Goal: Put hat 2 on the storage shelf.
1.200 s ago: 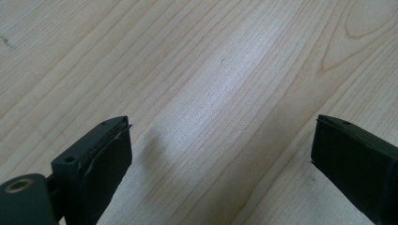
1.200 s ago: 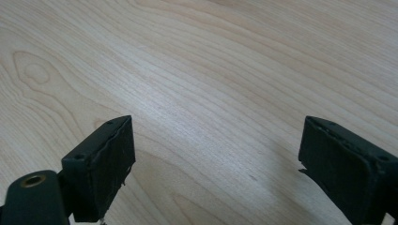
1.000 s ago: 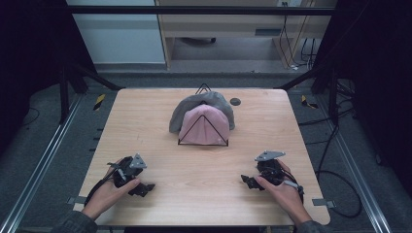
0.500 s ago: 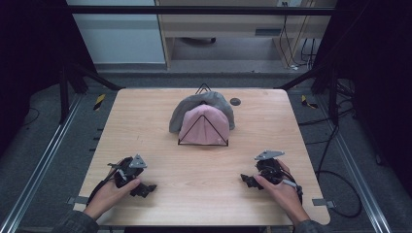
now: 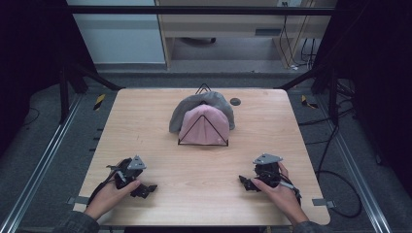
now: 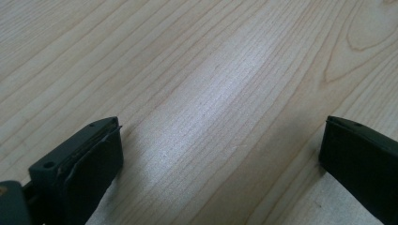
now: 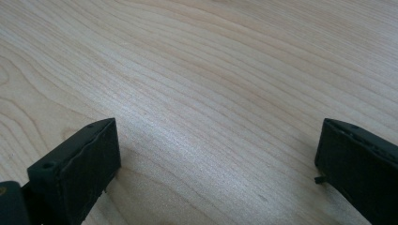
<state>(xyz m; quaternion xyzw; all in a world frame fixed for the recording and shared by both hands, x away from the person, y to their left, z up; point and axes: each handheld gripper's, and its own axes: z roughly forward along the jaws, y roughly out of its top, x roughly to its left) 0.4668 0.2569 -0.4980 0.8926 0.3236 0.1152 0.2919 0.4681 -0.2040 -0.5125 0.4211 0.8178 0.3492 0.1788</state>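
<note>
I have both grippers resting low on the near part of the worktop (image 5: 145, 121), the left gripper (image 5: 143, 189) at the near left and the right gripper (image 5: 245, 183) at the near right, well apart from each other. The left gripper's jaws have just been opening and now stand spread wide with nothing but bare wood between them; the right gripper's jaws are likewise released and empty.

The things to work on sit well ahead of me, toward the far middle of the worktop: a pink hat (image 5: 203, 125) draped over a black wire stand (image 5: 202, 131), and a grey hat (image 5: 204, 104) hung just behind it, its edge showing around the pink one.

As I judge it, the step in hand is the reach forward. I would bring one gripper in level, keep the jaws wide until a fold of the brim lies between them, and pinch fabric alone, clear of the wire. The other gripper could steady the stand's base bar, since it looks light and may tip or slide.

Both hats look soft and knitted, domed and limp. The stand is thin, rigid and three-cornered. The worktop is pale, smooth wood with a long, fine grain.
</note>
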